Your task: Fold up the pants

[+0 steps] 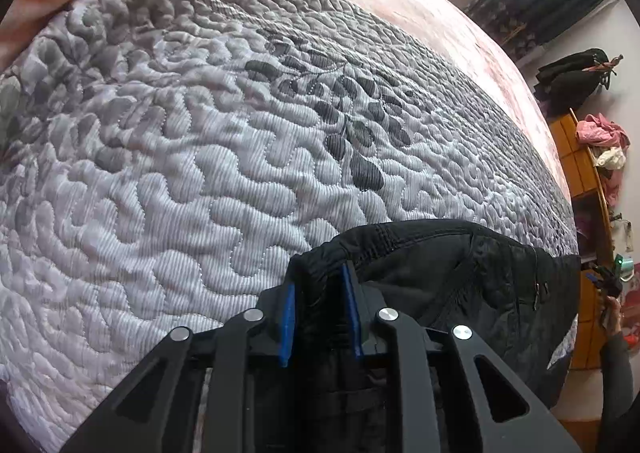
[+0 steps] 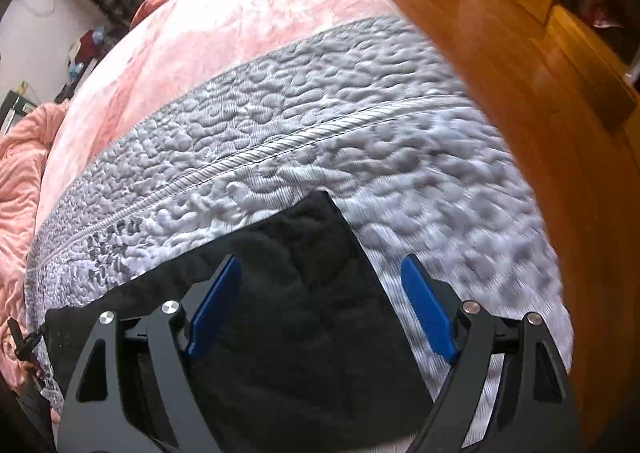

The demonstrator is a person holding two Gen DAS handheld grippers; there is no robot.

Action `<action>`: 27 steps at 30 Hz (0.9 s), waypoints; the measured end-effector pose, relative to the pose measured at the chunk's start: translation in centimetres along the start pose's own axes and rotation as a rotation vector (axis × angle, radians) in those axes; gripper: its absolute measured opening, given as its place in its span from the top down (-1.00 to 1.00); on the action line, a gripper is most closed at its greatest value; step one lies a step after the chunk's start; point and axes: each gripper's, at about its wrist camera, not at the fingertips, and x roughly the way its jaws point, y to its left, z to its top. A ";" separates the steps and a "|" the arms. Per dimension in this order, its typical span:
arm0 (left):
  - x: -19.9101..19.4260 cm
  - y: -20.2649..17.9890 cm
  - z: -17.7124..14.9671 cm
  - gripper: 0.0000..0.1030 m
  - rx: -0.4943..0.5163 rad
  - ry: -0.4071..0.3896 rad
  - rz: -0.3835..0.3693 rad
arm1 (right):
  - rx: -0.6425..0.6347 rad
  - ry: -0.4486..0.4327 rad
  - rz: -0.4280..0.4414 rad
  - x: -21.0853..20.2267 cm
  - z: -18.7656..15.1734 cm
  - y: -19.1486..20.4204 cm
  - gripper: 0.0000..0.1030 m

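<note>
A bed [image 1: 420,1] draped in a pink blanket [image 2: 224,13] is carrying a grey quilted coverlet [image 1: 180,157], and black pants [image 2: 304,293] are lying across the coverlet's near edge. The left tool [image 1: 318,285] is pinching a raised fold of the pants' waistband between its nearly closed blue pads. The right tool [image 2: 320,285] is hovering wide open above the pants' other end, gripping nothing.

I see matt black cloth pants [image 1: 440,265] lying on a grey quilted bedspread [image 1: 180,173] with puffy stitched ridges. Beyond the bedspread lies plush pink blanket [image 2: 224,25]; beside it, glossy orange wood floor [image 2: 500,53].
</note>
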 end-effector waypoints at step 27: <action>-10.5 -3.9 -1.8 0.82 0.008 -0.163 -0.030 | -0.075 -0.174 0.087 -12.9 -4.2 1.8 0.87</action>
